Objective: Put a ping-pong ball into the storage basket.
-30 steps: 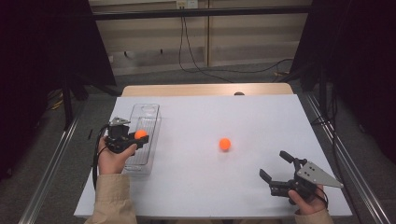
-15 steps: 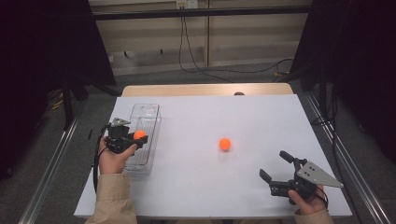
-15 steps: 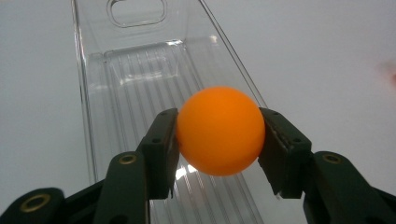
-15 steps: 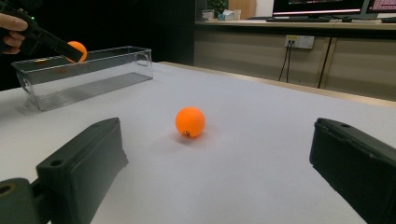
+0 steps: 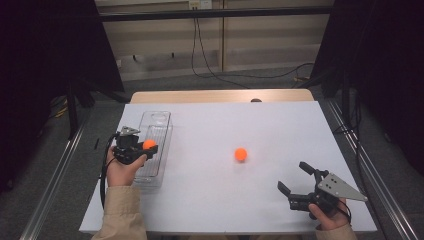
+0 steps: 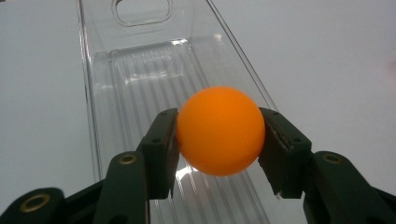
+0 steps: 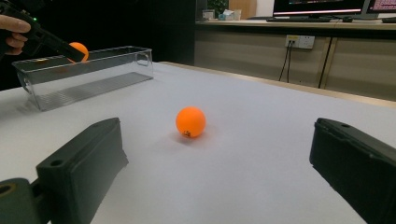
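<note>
Two black jaws of the left gripper clamp an orange ball from both sides, holding it over the clear plastic tray at the table's left side. Well apart, the right gripper rests with jaws spread wide, facing a second orange ball on the white table.

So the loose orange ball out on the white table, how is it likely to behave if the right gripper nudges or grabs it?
The orange ball is round and sits on the flat white table with nothing beside it, so a nudge would probably send it rolling. It looks smooth and glossy, so it may slip out unless the open right gripper closes squarely across it.
</note>
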Available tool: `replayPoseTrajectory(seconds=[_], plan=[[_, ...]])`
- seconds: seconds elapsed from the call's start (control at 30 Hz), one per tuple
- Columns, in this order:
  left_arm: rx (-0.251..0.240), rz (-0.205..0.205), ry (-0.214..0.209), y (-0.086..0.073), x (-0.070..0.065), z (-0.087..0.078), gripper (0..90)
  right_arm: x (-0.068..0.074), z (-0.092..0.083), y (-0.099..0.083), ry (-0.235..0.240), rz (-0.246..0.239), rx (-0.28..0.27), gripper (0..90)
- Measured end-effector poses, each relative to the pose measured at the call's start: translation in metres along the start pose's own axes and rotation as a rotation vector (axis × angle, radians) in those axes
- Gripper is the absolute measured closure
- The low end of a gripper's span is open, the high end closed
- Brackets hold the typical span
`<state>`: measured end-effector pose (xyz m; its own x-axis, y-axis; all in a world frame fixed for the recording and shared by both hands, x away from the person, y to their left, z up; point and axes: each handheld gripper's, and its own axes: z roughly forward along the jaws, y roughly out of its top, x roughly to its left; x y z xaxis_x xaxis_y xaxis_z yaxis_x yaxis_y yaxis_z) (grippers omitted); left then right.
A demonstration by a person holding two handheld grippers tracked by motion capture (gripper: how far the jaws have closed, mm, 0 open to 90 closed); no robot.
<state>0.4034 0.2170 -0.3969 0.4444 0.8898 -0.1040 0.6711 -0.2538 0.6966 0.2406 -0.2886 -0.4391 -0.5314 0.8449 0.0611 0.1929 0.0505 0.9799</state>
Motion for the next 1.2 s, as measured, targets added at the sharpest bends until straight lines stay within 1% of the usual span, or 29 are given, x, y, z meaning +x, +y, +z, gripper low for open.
replayPoseTrajectory(seconds=[0.1, 0.17, 0.27, 0.37, 0.4, 0.57, 0.6, 0.8, 0.93, 1.0, 1.07, 1.1, 1.13, 1.2], plan=[[0.008, 0.011, 0.009, 0.0, 0.0, 0.001, 50.8, 0.0, 0.0, 0.0, -0.001, 0.0, 0.001, 2.4], [0.005, 0.01, 0.021, 0.0, 0.0, 0.0, 50.8, 0.0, 0.0, 0.0, -0.001, 0.001, 0.0, 2.4], [0.007, 0.015, 0.022, 0.0, 0.001, 0.0, 50.7, 0.0, 0.0, 0.0, -0.001, 0.0, 0.0, 2.5], [-0.001, 0.01, 0.03, 0.0, 0.0, 0.0, 48.8, 0.0, 0.0, 0.0, -0.001, 0.0, 0.0, 2.5], [-0.006, 0.004, 0.028, 0.0, 0.0, 0.0, 46.9, 0.0, 0.0, 0.0, -0.001, 0.0, 0.0, 2.4], [-0.011, -0.001, 0.021, 0.001, 0.0, -0.003, 45.4, 0.0, 0.0, 0.0, -0.002, 0.0, 0.0, 2.5], [-0.015, -0.008, 0.021, 0.001, -0.001, -0.003, 44.4, 0.0, 0.0, 0.0, -0.002, 0.0, 0.0, 2.4], [-0.025, -0.017, -0.002, 0.002, -0.004, -0.005, 39.6, 0.0, 0.0, 0.0, -0.003, -0.001, 0.0, 2.4], [-0.021, -0.016, -0.02, 0.004, -0.008, -0.006, 37.2, 0.0, 0.0, 0.0, -0.003, -0.001, -0.001, 2.5], [-0.023, -0.007, -0.028, 0.006, -0.01, -0.007, 36.3, 0.0, 0.0, 0.0, -0.003, -0.001, -0.001, 2.4], [-0.025, -0.01, -0.039, 0.007, -0.013, -0.007, 35.0, 0.0, 0.0, 0.0, -0.004, -0.001, -0.001, 2.5], [-0.022, -0.004, -0.045, 0.008, -0.014, -0.008, 34.2, -0.001, 0.0, 0.0, -0.003, -0.002, -0.001, 2.4], [-0.022, -0.004, -0.045, 0.008, -0.014, -0.008, 33.5, 0.0, 0.0, 0.0, -0.003, -0.001, -0.001, 2.4], [-0.029, -0.005, -0.058, 0.009, -0.018, -0.007, 32.3, 0.0, 0.0, 0.0, -0.003, -0.001, -0.001, 2.5]])
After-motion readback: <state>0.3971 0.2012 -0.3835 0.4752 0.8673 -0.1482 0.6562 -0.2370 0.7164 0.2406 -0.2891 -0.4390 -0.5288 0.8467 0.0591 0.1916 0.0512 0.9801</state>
